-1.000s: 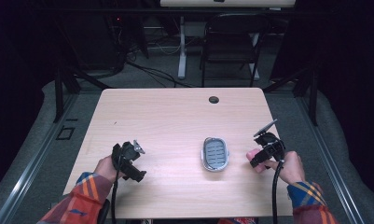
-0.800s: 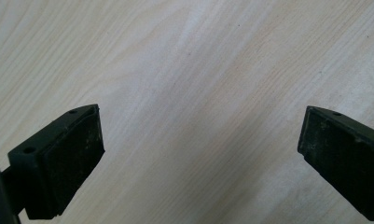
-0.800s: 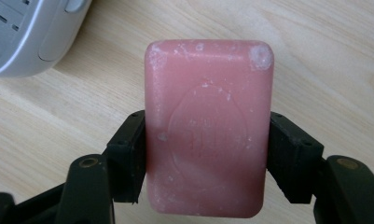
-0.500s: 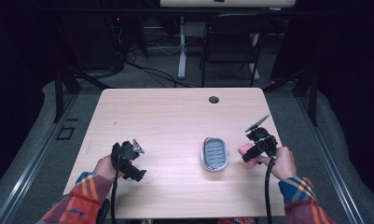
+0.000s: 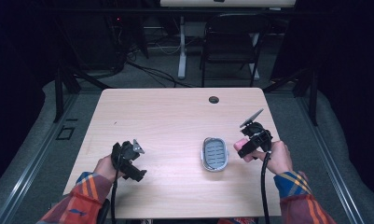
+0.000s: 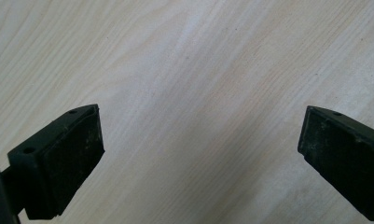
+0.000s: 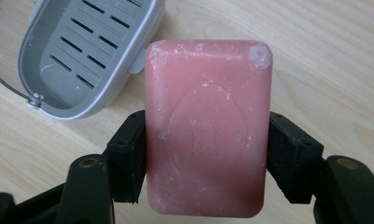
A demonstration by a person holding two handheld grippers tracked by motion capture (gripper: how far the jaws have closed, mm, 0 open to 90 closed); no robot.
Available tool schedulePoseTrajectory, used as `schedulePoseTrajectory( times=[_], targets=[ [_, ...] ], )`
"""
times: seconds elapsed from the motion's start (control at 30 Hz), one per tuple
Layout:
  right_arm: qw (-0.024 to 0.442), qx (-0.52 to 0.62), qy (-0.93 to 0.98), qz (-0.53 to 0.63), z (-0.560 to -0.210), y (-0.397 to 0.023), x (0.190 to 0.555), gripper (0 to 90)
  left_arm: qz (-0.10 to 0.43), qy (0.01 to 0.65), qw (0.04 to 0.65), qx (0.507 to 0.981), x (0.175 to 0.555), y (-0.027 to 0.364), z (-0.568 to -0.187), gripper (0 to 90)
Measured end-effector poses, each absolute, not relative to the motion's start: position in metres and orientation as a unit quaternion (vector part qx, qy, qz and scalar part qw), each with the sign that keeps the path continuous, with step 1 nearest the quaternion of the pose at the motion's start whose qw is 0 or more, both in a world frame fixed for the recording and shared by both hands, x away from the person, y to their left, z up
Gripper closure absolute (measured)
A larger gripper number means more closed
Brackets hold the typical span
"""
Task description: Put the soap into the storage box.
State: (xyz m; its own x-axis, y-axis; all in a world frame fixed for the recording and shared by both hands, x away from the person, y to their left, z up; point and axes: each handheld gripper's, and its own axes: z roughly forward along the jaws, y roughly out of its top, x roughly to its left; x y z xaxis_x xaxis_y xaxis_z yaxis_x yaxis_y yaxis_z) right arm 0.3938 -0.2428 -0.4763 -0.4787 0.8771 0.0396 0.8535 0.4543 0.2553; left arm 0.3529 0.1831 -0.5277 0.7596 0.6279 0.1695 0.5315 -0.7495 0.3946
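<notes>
A pink bar of soap point(image 7: 208, 126) is clamped between the two black jaws of my right gripper point(image 7: 207, 158), which is shut on it just above the wood. In the high view that right gripper point(image 5: 243, 149) is at the table's right side with the soap point(image 5: 239, 144) peeking out, right beside a grey slotted soap dish point(image 5: 215, 154). The soap dish point(image 7: 82, 51) lies empty up and to the left of the soap. My left gripper point(image 5: 134, 165) rests at the front left, and in the left gripper view it point(image 6: 198, 154) stands wide open over bare wood.
The light wooden table point(image 5: 166, 121) has a round cable hole point(image 5: 214, 99) near its far edge. A black chair point(image 5: 231, 42) and a white desk leg point(image 5: 181, 46) stand beyond the table. Plaid sleeves point(image 5: 82, 196) come in from the bottom.
My right gripper has moved left with the soap, closing in on the soap dish's right side. The left gripper has stayed in place.
</notes>
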Motion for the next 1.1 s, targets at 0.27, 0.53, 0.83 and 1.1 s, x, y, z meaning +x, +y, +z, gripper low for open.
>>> schedulePoseTrajectory(
  times=[0.27, 0.53, 0.83, 1.1],
  targets=[
    [0.053, 0.495, 0.860, 0.107, -0.467, -0.234, 0.398, 36.8, 0.146, 0.314, 0.163, 0.924, 0.353, 0.183, -0.528, 0.0],
    [0.055, 0.479, 0.871, 0.095, -0.462, -0.216, 0.405, 36.8, 0.146, 0.314, 0.163, 0.924, 0.353, 0.183, -0.528, 0.0],
    [0.050, 0.467, 0.879, 0.082, -0.465, -0.199, 0.411, 36.8, 0.146, 0.314, 0.164, 0.924, 0.353, 0.183, -0.528, 0.0],
    [0.044, 0.453, 0.888, 0.067, -0.468, -0.184, 0.417, 36.8, 0.145, 0.313, 0.163, 0.924, 0.353, 0.183, -0.528, 0.0]
  ],
)
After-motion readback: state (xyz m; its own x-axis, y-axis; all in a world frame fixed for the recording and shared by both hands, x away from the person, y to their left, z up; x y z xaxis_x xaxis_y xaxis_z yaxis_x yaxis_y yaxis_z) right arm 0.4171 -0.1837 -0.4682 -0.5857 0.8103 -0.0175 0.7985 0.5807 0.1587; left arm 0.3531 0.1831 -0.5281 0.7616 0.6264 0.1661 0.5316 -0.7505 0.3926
